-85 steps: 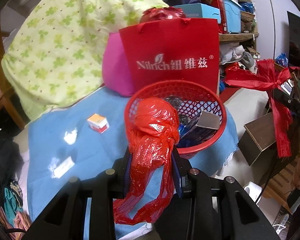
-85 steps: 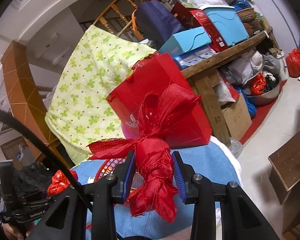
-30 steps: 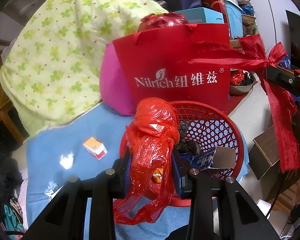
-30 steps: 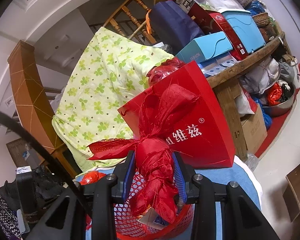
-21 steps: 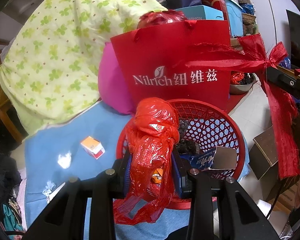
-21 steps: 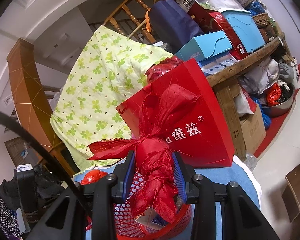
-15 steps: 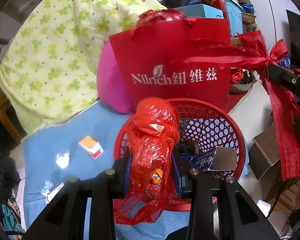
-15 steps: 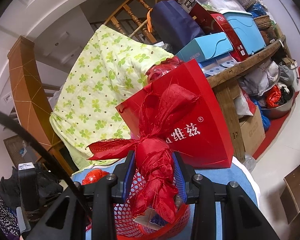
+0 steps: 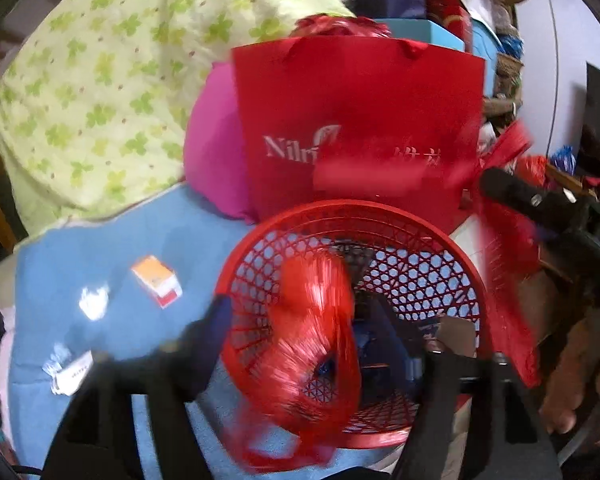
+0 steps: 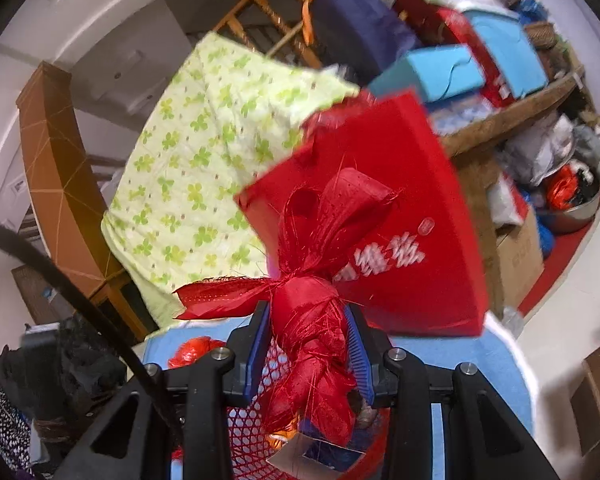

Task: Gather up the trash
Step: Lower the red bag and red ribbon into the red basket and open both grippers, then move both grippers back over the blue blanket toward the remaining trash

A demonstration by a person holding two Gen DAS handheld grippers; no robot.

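The red mesh basket point(image 9: 348, 210) stands on a blue cloth point(image 9: 100, 256) with trash inside. My left gripper point(image 9: 324, 344) hovers over its near rim, jaws opening and spread wide. The crumpled red plastic bag point(image 9: 316, 336) is blurred between them, loose and touching neither pad, dropping toward the basket. In the right wrist view my right gripper point(image 10: 308, 344) hangs over the basket point(image 10: 248, 420). Its jaws are starting to open, but the blue pads point(image 10: 260, 344) still touch the red ribbon bow point(image 10: 312, 320). That bow point(image 9: 504, 248) also shows at the right of the left wrist view.
A small orange-and-white box point(image 9: 156, 286) and white wrappers point(image 9: 94, 302) lie on the cloth left of the basket. A red gift bag point(image 9: 356, 128), pink cushion point(image 9: 212, 152) and green quilt point(image 9: 100, 80) stand behind. A hand point(image 9: 572, 380) is at lower right.
My left jaws have spread apart and the red plastic bag has slipped down out of the grip toward the basket. Both grippers have come closer over the basket. The right still carries the bow.
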